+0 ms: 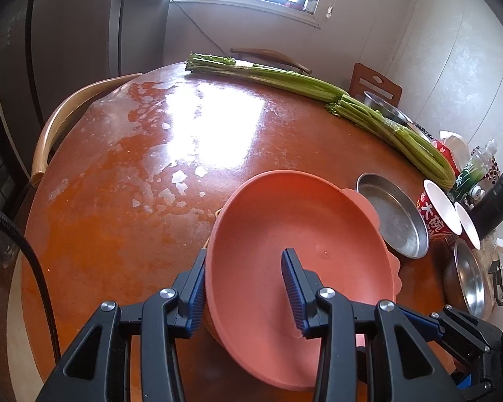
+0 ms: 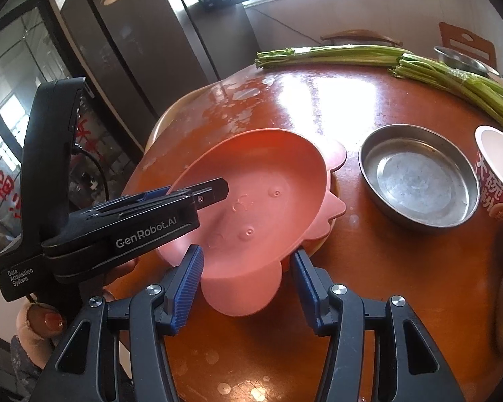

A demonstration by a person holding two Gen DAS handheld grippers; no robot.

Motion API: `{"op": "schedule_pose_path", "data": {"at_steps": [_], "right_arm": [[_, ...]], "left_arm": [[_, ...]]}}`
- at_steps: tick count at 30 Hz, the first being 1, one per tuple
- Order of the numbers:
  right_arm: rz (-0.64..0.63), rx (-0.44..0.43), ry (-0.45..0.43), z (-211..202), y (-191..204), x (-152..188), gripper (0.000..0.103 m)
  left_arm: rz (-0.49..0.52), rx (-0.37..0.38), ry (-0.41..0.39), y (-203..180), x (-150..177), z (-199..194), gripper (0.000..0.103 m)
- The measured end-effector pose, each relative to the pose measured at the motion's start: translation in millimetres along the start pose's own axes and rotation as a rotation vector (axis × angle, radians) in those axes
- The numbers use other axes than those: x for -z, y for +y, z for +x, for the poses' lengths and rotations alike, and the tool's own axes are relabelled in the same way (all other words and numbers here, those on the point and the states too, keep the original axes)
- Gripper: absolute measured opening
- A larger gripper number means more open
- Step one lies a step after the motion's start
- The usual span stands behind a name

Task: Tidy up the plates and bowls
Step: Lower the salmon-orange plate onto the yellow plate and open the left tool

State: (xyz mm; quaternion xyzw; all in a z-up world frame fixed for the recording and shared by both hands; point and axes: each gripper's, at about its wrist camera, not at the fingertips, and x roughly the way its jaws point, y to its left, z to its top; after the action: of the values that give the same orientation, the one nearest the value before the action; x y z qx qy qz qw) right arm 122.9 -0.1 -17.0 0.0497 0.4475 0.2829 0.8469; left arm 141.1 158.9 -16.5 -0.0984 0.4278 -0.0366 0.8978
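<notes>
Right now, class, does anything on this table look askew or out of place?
Yes. The pink plate is tilted, its left rim pinched in the left hand-held gripper, over a second pink plate lying flat. Loose celery bunches lie across the far table, whose surface looks patchy and worn.

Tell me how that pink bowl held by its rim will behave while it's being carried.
The pink bowl looks like thin plastic, so it is probably light and stiff enough to keep its shape. The left gripper clamps only one edge, and the bowl hangs tilted, so it may swing or pivot. Its smooth, glossy surface could slip against the pads if jolted.
</notes>
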Motion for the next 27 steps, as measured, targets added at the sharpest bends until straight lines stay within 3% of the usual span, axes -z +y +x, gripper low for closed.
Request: {"op": "schedule_pose_path", "data": {"at_steps": [12,27], "right_arm": [[-0.071,-0.002,-0.017,-8,13,3,0.057],[-0.072,-0.062,0.014,-6,17,7,0.057]], "left_arm": [[-0.018,-0.006,-0.008,7,-2,2,0.042],[-0.021,-0.009,-0.012,11,-11,3,0.042]]}}
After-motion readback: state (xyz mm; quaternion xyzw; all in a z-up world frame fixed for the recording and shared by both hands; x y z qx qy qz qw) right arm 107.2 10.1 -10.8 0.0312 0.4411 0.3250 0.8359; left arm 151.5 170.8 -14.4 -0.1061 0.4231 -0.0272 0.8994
